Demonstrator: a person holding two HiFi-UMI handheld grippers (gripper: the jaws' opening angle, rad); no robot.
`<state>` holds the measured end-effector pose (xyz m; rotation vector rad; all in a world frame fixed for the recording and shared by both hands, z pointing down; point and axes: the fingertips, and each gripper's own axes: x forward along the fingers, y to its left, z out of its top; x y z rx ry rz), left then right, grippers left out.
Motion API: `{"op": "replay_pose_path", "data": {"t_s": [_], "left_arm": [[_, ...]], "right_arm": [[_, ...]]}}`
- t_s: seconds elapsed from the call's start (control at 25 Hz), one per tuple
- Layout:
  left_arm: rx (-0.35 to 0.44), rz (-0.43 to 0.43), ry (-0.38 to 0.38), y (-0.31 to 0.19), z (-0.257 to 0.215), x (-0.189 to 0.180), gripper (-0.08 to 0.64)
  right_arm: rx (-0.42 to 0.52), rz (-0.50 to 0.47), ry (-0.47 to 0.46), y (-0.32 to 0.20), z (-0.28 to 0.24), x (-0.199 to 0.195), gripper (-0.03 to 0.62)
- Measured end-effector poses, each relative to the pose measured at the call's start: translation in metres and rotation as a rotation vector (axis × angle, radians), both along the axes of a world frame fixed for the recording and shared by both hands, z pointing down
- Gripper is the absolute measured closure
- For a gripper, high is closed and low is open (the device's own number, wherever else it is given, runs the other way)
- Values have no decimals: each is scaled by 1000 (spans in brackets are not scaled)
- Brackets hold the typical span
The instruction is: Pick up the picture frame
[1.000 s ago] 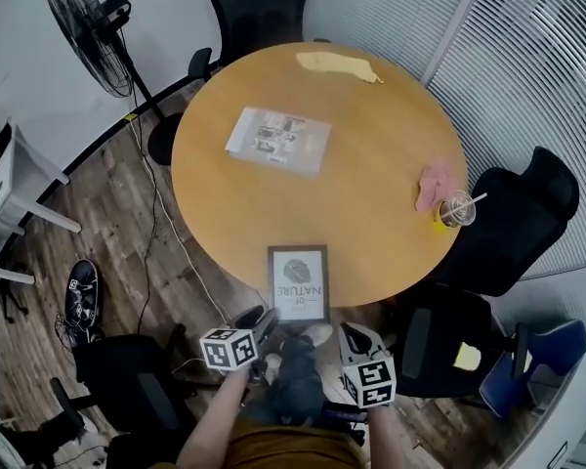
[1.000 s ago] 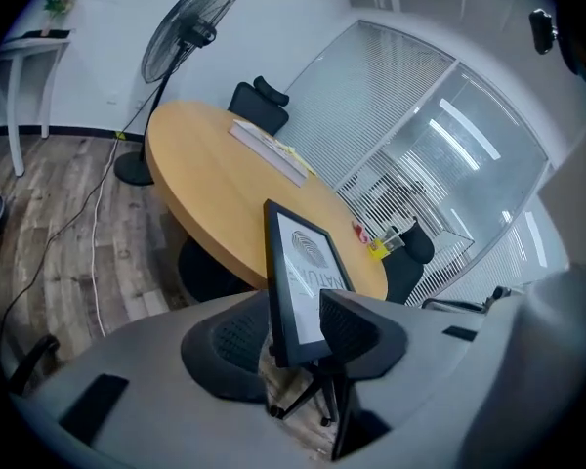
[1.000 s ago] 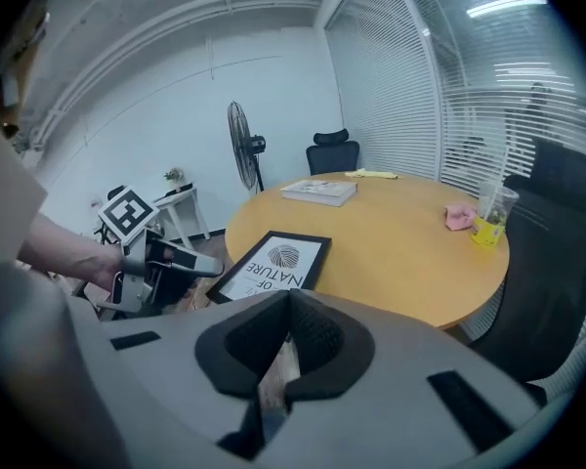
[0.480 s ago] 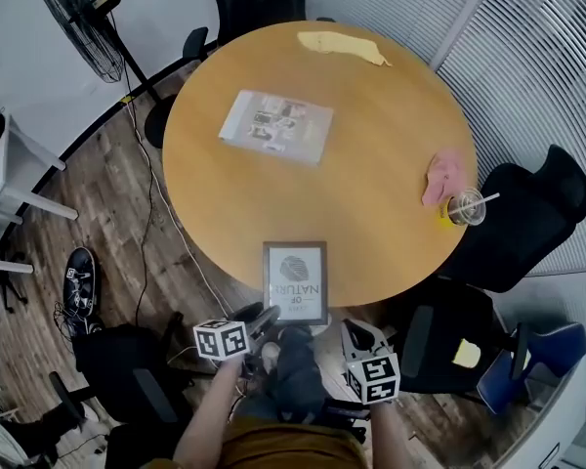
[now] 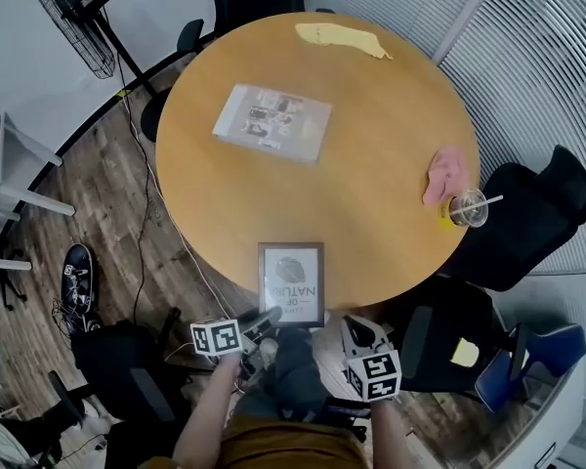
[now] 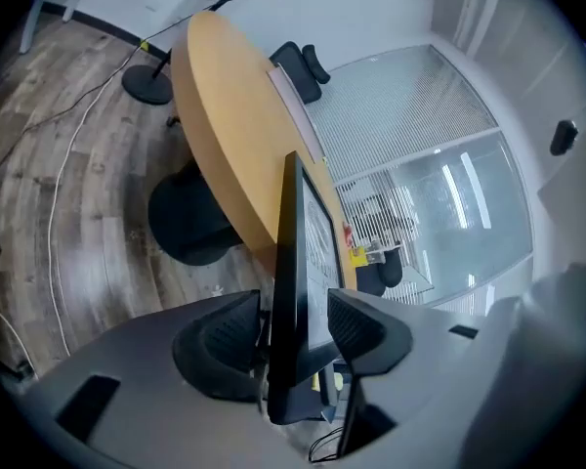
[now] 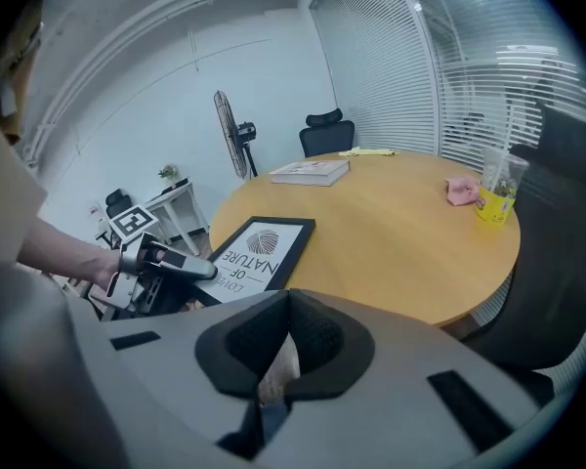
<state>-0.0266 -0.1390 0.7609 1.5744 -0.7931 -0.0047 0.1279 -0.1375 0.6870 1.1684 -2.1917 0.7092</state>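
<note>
In the head view the picture frame (image 5: 291, 281), black-rimmed around a white print with a leaf-like emblem and the words "OF NATURE", lies flat at the near edge of the round wooden table (image 5: 371, 164). Its near end reaches over the rim toward the left gripper (image 5: 267, 319), with the right gripper (image 5: 357, 328) just to the right. In the left gripper view the frame's dark edge stands between the jaws, which have just been opening and are wide apart around it. In the right gripper view those jaws are closed together on nothing, the frame lying ahead to the left.
</note>
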Motion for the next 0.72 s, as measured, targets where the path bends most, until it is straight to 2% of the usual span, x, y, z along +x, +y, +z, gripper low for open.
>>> {"op": "replay_pose_path", "data": {"t_s": [0.2,0.44,0.72], "left_arm": [[-13,-8,16,-3,3,1,341],[-2,1,40,-6,0,6,407],[-14,2,39,-6,-1,7,423]], "right_arm": [[-7,14,-9,-4,2,4,580],[8,30,-17,-9,-1,7,580],[20,41,-20,-10,-8,8,580]]}}
